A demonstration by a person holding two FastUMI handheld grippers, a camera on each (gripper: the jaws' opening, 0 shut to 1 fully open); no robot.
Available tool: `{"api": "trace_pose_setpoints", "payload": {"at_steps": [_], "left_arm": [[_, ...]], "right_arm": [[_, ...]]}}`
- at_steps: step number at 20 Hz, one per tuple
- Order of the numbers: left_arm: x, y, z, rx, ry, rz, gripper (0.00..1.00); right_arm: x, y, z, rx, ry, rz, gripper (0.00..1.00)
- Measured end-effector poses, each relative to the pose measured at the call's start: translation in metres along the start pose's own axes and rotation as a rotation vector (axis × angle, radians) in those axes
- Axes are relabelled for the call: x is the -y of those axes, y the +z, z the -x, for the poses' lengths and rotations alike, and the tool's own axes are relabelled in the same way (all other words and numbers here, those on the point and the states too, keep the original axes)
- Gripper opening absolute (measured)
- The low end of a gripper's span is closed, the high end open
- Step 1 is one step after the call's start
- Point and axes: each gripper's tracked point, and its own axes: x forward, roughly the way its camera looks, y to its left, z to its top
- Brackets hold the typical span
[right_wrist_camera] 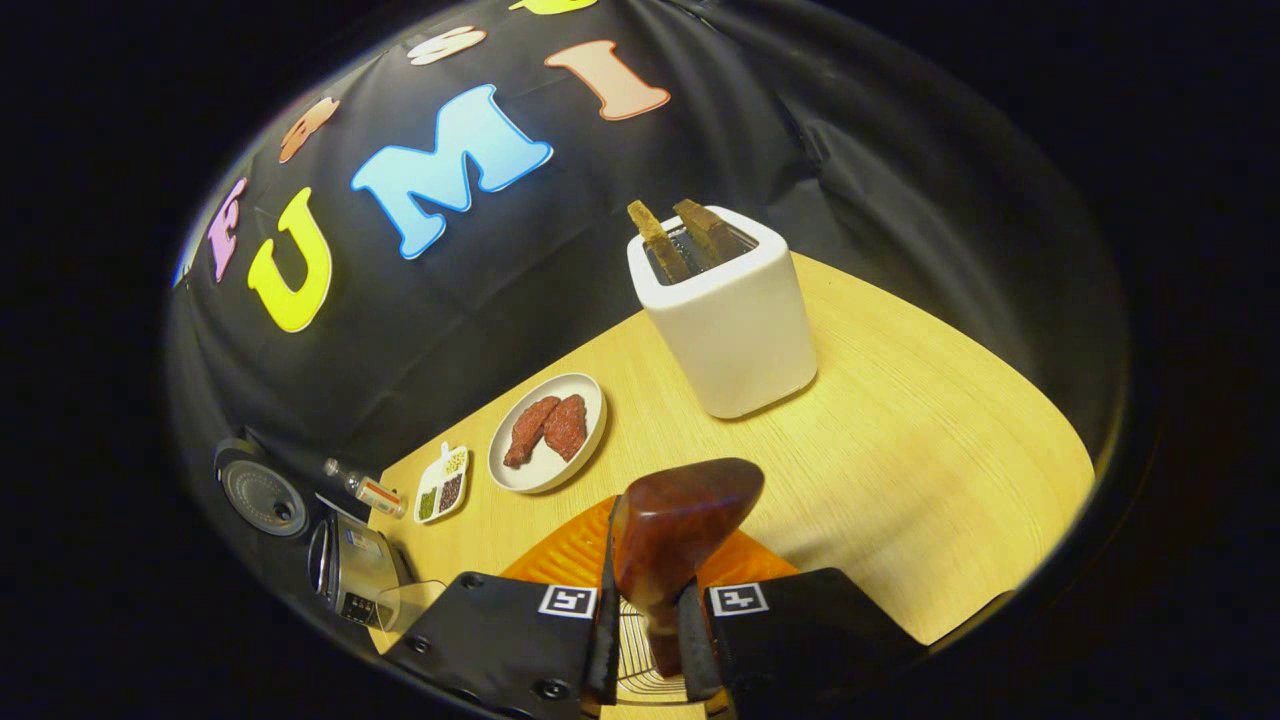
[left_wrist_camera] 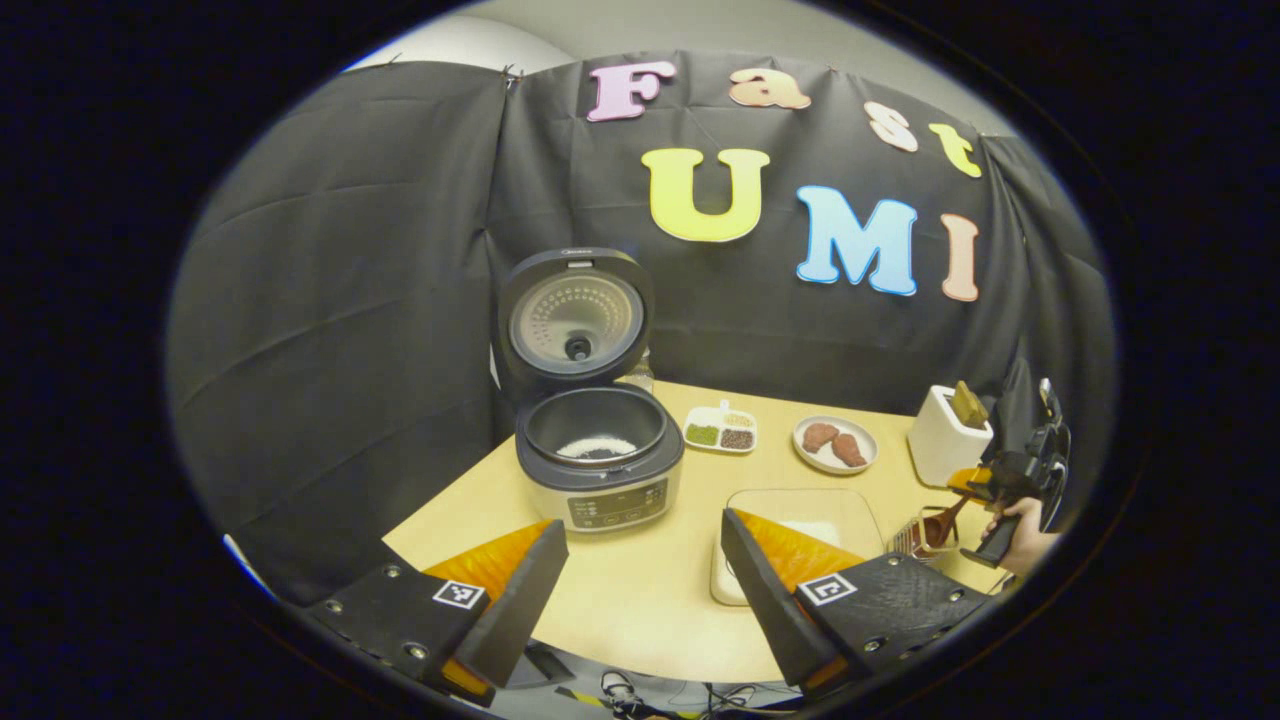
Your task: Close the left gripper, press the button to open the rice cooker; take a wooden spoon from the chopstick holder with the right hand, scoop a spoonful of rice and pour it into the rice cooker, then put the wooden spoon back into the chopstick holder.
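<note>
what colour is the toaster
White, with brown toast slices standing in its slots; the toaster shows best in the right gripper view.

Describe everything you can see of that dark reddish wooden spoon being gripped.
The dark reddish-brown wooden spoon looks glossy and smooth. The right gripper is shut on its handle, bowl end pointing up and away from the camera. A wire holder shows just beneath it. In the left gripper view it appears small, at the table's right edge.
</note>
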Motion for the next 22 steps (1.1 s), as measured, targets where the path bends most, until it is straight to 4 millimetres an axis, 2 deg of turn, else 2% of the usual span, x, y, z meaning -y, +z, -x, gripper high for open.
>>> {"api": "trace_pose_setpoints", "payload": {"at_steps": [1, 3, 5, 8, 12, 15, 17, 20, 22], "left_arm": [[-0.002, 0.005, -0.005, 0.006, -0.004, 0.001, 0.99], [-0.006, 0.02, -0.018, 0.021, -0.017, 0.017, 0.99], [-0.012, 0.044, -0.033, 0.051, -0.029, 0.026, 0.98], [-0.032, 0.085, -0.053, 0.1, -0.038, 0.022, 0.97], [-0.067, 0.151, -0.082, 0.186, -0.051, 0.012, 0.97], [-0.094, 0.196, -0.111, 0.232, -0.055, -0.004, 0.99], [-0.105, 0.224, -0.133, 0.259, -0.07, -0.005, 0.97], [-0.116, 0.27, -0.168, 0.31, -0.091, -0.011, 0.97], [-0.115, 0.291, -0.193, 0.313, -0.108, -0.005, 0.99]], "right_arm": [[-0.003, 0.002, 0.003, 0.006, 0.005, -0.002, 0.35], [-0.005, 0.004, 0.01, 0.016, -0.003, 0.002, 0.67], [-0.003, 0.008, 0.021, 0.037, -0.028, 0.027, 0.98], [0.007, 0.016, 0.051, 0.091, -0.088, 0.07, 0.98], [0.018, 0.03, 0.095, 0.199, -0.192, 0.151, 0.98], [0.006, 0.037, 0.128, 0.27, -0.233, 0.213, 0.98], [-0.007, 0.039, 0.147, 0.303, -0.237, 0.245, 0.98], [-0.022, 0.038, 0.174, 0.343, -0.272, 0.291, 0.98], [-0.033, 0.045, 0.195, 0.394, -0.295, 0.314, 0.98]]}}
